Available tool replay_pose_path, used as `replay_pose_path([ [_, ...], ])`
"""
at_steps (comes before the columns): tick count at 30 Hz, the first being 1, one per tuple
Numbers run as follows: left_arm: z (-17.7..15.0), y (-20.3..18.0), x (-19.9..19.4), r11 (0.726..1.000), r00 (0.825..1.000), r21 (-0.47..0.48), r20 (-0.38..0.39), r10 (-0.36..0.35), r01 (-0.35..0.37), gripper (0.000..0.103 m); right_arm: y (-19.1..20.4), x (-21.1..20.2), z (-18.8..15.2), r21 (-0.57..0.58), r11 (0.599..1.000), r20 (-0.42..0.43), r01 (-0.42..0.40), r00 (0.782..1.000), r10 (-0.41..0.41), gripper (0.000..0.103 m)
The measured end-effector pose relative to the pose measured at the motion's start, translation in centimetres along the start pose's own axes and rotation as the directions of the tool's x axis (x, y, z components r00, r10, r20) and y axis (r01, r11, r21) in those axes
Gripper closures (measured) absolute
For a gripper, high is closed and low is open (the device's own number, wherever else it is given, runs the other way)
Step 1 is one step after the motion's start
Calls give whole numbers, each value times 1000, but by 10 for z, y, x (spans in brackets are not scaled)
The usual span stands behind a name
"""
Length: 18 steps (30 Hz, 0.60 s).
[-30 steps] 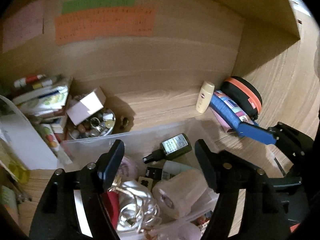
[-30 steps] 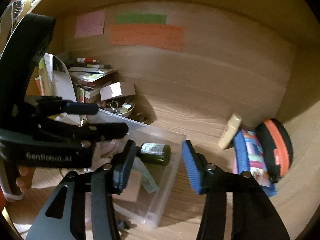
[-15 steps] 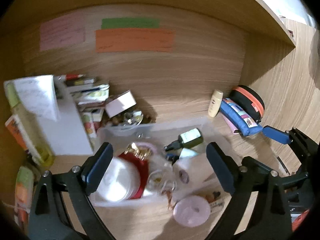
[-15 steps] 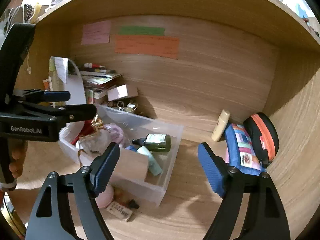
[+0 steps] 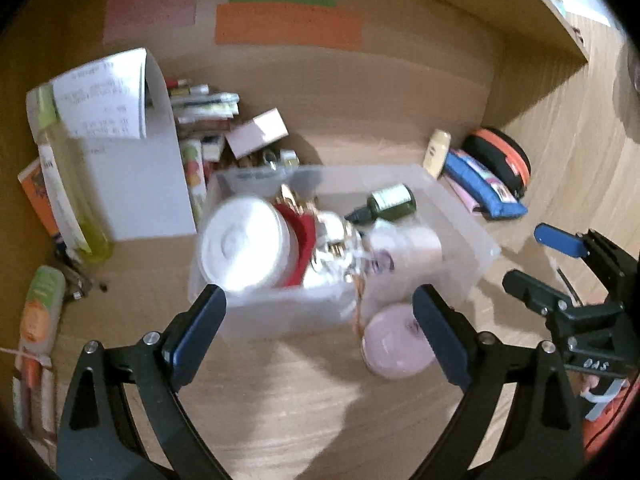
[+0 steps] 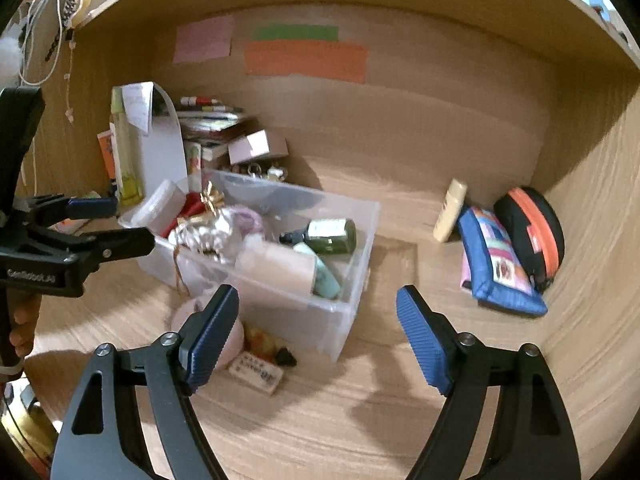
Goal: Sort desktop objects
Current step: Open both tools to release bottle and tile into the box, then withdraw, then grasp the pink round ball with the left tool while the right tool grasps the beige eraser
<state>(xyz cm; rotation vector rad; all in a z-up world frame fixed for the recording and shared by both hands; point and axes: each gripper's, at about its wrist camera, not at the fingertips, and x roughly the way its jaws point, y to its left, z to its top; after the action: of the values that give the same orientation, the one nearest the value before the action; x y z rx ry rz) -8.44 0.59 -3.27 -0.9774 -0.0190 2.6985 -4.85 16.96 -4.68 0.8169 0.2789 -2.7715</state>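
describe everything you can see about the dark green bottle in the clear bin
The dark green bottle is small, glossy and looks like glass, with a pale printed label around its body and a black dropper-style cap. It lies on its side, cap closed, resting on top of the other contents near one end of the clear plastic bin. In the right wrist view its cap points left. A pale mint tube lies just beneath it and seems to touch it. Neither gripper is touching it.

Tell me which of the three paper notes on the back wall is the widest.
The orange note. It is a long strip directly under the shorter green note, while the pink note is a squarish sheet off to their left.
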Motion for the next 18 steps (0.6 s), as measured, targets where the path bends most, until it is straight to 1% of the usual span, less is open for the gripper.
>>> replay_pose_path([
  [7,-25,-20,17,998,995,50,-88,-38,43,8,-8,10,-22,17,1000,-77,-8,997,10,24],
  [10,-32,-27,26,996,990,63,-130,-46,55,8,-10,18,-33,23,999,-135,-34,990,37,24],
  [12,-33,-32,35,996,986,74,-160,-44,56,8,-12,24,-39,41,997,-178,-61,982,68,24],
  [14,-34,-38,44,995,981,77,-189,-46,62,8,-13,27,-44,58,995,-199,-84,976,94,24],
  [16,-35,-44,51,994,975,83,-213,-57,77,8,-13,29,-49,61,994,-211,-91,972,102,24],
  [18,-35,-51,56,992,975,102,-216,-56,80,8,-11,31,-54,60,993,-223,-101,968,112,24],
])
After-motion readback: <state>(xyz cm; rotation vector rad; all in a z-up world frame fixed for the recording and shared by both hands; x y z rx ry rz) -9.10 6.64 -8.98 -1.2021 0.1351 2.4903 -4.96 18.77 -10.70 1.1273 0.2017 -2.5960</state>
